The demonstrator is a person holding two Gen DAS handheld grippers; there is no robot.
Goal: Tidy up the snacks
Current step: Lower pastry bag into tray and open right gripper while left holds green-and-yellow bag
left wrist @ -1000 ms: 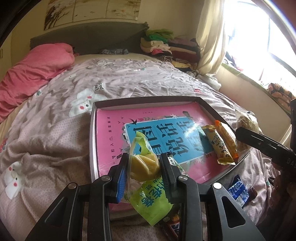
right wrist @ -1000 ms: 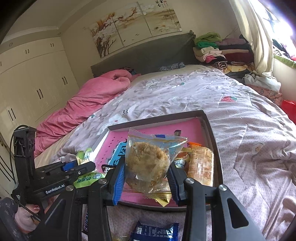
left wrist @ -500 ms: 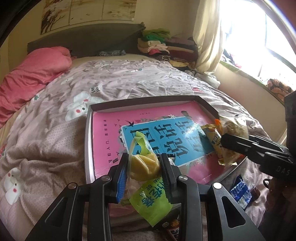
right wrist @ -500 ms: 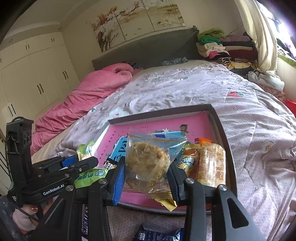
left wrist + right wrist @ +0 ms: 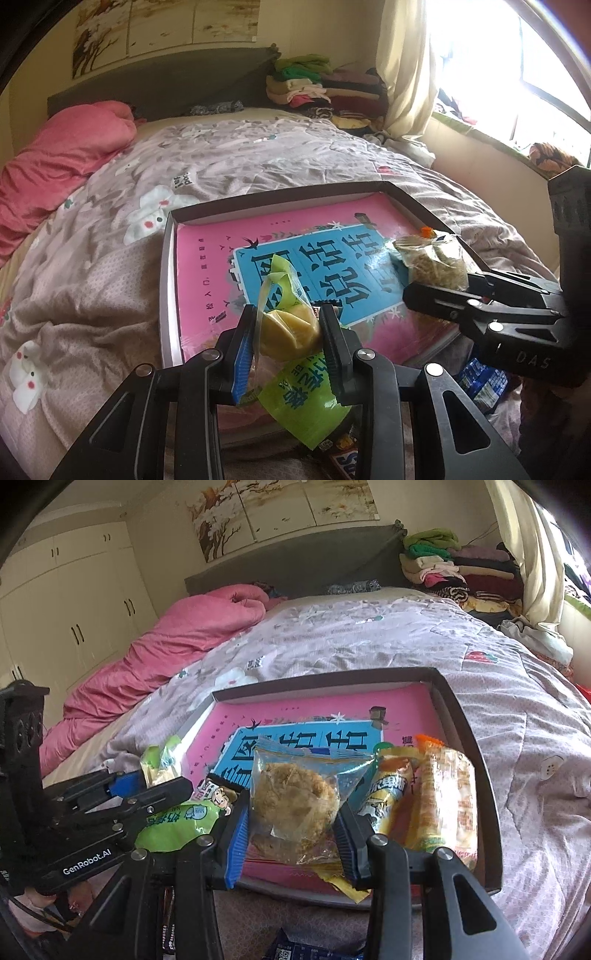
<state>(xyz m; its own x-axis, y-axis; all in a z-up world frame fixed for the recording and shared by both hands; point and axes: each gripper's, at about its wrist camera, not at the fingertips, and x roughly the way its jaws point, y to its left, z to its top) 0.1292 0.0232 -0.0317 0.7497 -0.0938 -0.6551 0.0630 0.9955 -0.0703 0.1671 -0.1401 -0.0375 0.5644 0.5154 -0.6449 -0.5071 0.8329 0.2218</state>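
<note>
Now lower and further over the tray (image 5: 476, 738) than a second ago: right gripper (image 5: 291, 834), clamped on one clear packet with a crumbly brown cake (image 5: 295, 805). Beside it, left gripper (image 5: 288, 332), closed on one green-and-clear packet with a yellow pastry (image 5: 291, 328). Flat in the tray's right side, two orange snack packets (image 5: 443, 797).

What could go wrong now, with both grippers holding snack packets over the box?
The right gripper pinches the clear crumbly-cake packet by its soft wrapper; squeezing might crumble it. The left gripper holds the green packet close by, so both could collide above the box.
</note>
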